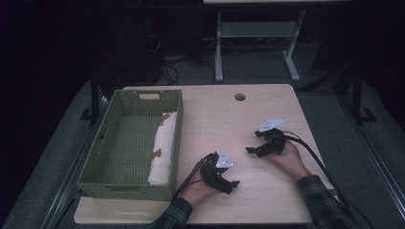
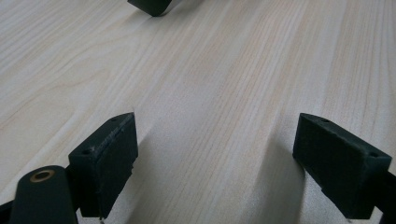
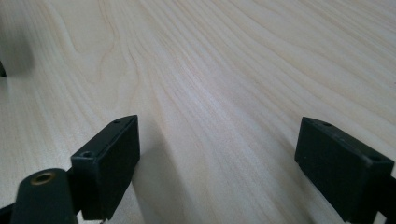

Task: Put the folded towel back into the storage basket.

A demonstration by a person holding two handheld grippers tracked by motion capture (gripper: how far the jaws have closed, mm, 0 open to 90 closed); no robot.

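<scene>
From the high view, both grippers rest low over the bare wooden counter [image 1: 267,200], the left gripper [image 1: 234,183] near the front edge and the right gripper [image 1: 249,150] a little farther in, their tips pointing toward each other and not far apart. Neither holds anything. The nearest thing is a folded white cloth [image 1: 162,150] lying along the right inner wall of the green woven basket [image 1: 102,148], to the left of both grippers and apart from them. A likely slip here is the two grippers knocking together if either swings inward, and a cable could snag on the basket's corner on a reach for the cloth. In the left gripper view, the left gripper [image 2: 215,163] has its jaws spread wide with only wood grain between them, and the dark tip of the other gripper shows at the top edge, which supports the worry about a clash. In the right gripper view, the right gripper [image 3: 217,165] is likewise wide and empty, sitting so low that pushing forward might scrape the counter.
</scene>
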